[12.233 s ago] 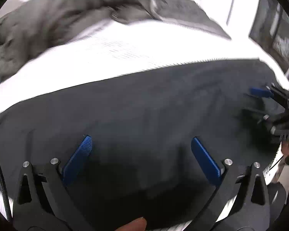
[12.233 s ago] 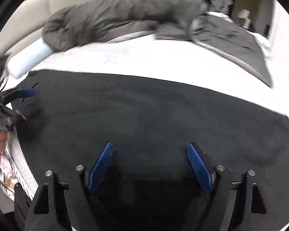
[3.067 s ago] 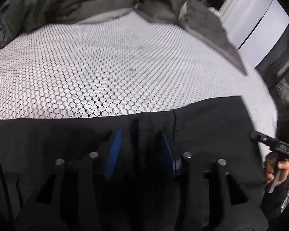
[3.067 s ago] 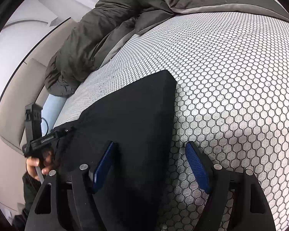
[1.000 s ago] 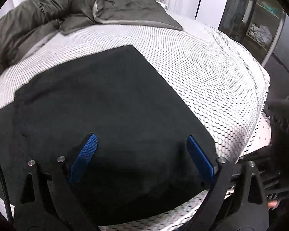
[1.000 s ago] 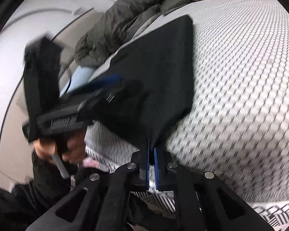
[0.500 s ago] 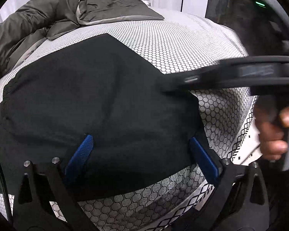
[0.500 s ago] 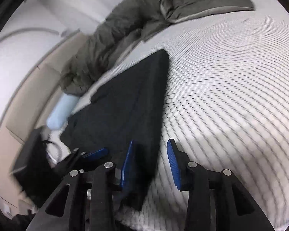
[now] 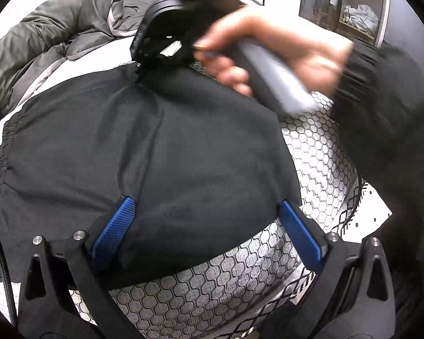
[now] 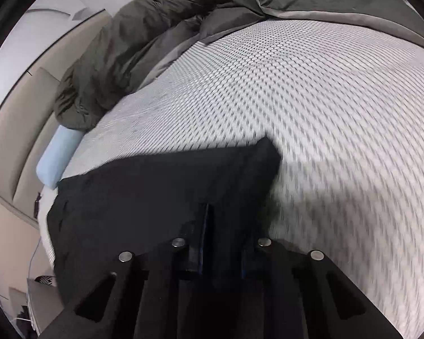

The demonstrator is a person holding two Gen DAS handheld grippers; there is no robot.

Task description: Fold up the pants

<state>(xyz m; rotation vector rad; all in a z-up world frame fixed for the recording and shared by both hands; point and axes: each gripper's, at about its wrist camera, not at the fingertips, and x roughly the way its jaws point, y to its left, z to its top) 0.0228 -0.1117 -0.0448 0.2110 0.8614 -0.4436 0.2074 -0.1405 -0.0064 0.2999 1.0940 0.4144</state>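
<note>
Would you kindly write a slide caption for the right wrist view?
Right tongs closing on the black pants lying on the honeycomb-patterned bed.

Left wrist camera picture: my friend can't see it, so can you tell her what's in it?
Black pants lie folded on a honeycomb-patterned bed cover, with the left gripper open wide just above their near edge. A hand in a dark sleeve reaches across the top, holding the blurred right gripper. A grey-green duvet is bunched up behind.

Black gripper frames [image 9: 209, 237], blue ribbed pads [image 9: 114, 227], black sleeve [image 9: 381, 107]
</note>
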